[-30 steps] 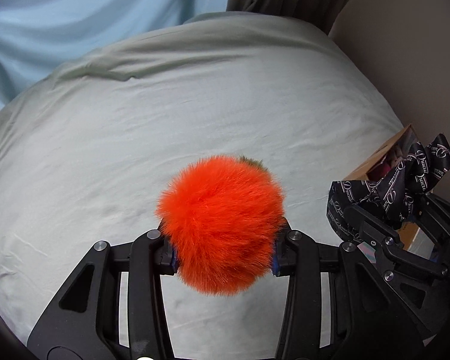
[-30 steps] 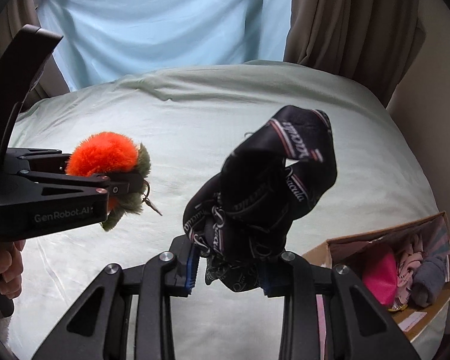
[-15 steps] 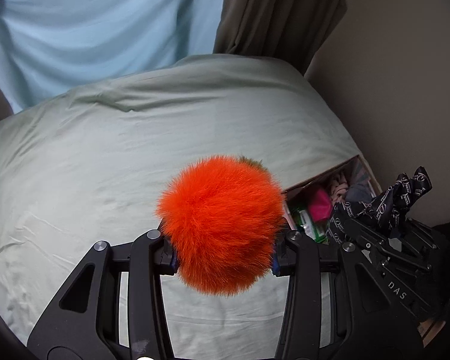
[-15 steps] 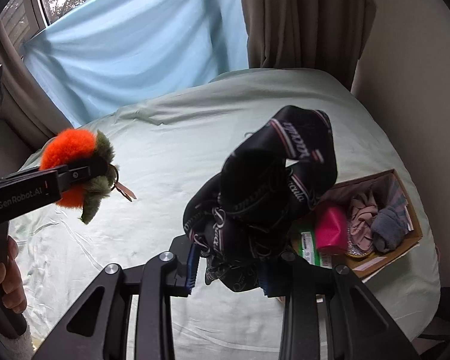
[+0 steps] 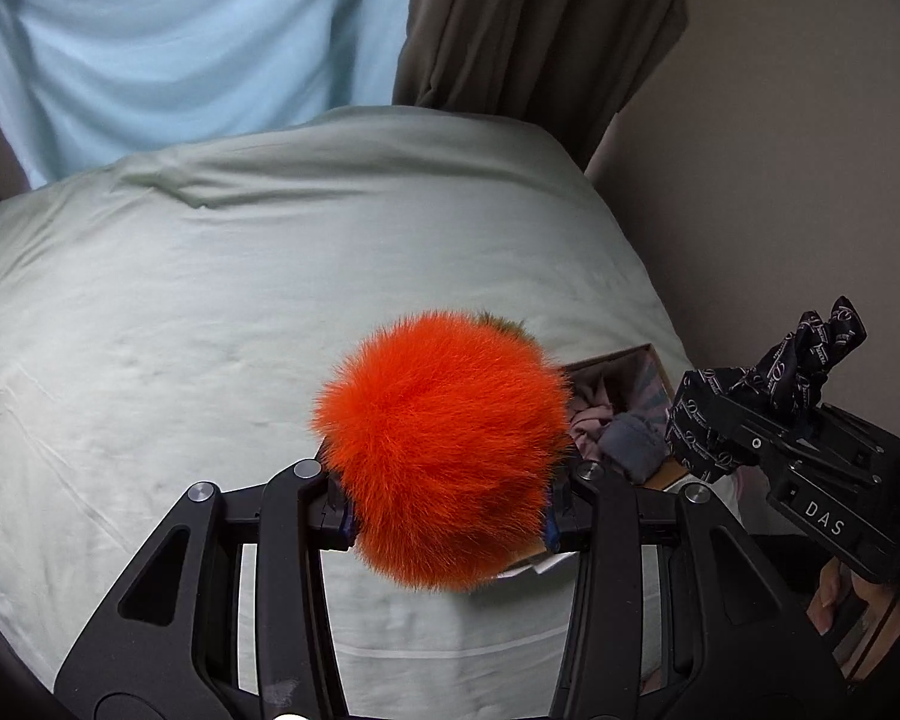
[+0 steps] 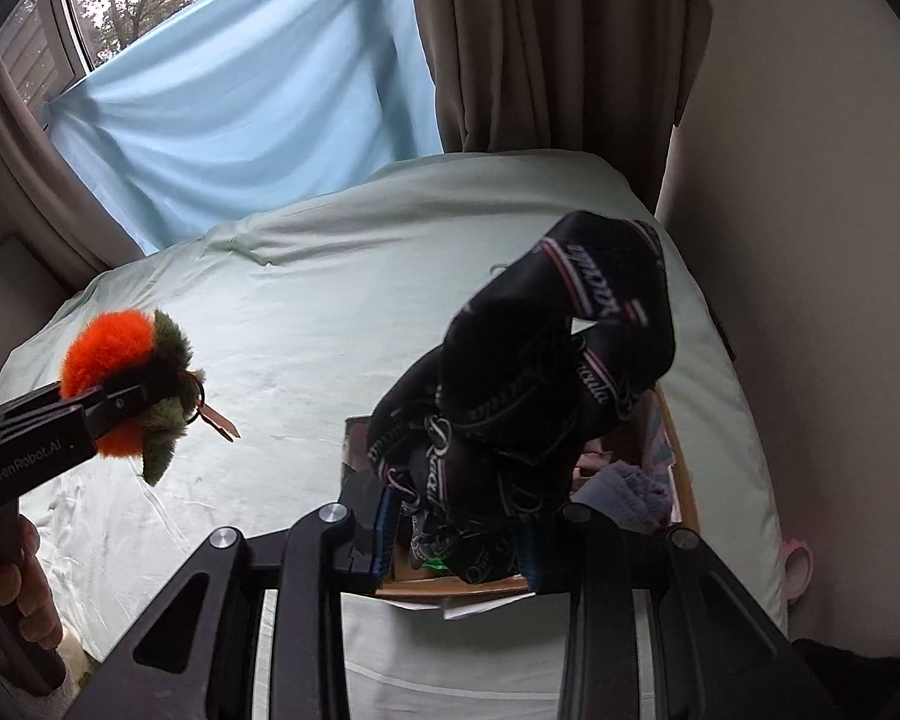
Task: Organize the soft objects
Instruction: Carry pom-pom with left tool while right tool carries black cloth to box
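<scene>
Both grippers are carrying soft things above the bed [image 5: 150, 312].
The left gripper [image 5: 447, 516] is clenching an orange pompom [image 5: 444, 444]; the right gripper [image 6: 459, 531] is gripping a black printed scarf [image 6: 534, 396] over the cardboard box [image 6: 681, 480].

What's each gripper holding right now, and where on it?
The left gripper squeezes the orange pompom across its fluffy middle. The right gripper pinches the bunched black scarf at its lower end.
</scene>
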The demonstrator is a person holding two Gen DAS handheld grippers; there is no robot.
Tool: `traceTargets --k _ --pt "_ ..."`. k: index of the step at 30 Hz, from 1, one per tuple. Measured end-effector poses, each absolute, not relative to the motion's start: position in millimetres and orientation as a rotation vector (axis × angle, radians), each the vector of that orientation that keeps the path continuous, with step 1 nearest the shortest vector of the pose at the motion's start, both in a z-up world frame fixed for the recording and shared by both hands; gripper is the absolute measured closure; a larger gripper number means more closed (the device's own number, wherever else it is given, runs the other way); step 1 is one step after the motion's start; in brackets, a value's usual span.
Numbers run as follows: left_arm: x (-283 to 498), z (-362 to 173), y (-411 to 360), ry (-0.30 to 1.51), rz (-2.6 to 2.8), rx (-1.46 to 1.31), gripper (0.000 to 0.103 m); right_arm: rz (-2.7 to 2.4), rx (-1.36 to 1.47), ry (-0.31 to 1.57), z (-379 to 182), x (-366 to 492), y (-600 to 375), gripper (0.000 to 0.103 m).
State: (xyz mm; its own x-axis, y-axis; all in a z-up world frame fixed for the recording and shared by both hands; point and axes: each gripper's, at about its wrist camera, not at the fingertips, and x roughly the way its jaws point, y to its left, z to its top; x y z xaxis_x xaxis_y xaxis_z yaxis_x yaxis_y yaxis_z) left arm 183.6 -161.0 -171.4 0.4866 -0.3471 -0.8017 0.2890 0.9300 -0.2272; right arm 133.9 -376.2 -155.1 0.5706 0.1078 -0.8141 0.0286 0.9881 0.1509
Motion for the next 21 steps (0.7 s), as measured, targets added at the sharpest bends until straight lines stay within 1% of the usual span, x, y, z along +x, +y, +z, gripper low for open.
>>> traceTargets --k 8,21 --pt "191.3 -222.0 -224.8 1.090 -0.331 -0.066 0.065 0.119 0.172 1.050 -196.9 163.4 -433.6 0.074" --pt "206.7 -324.4 -261.9 1.309 -0.247 -0.031 0.065 0.225 0.305 1.248 -280.0 199.2 -453.5 0.073"
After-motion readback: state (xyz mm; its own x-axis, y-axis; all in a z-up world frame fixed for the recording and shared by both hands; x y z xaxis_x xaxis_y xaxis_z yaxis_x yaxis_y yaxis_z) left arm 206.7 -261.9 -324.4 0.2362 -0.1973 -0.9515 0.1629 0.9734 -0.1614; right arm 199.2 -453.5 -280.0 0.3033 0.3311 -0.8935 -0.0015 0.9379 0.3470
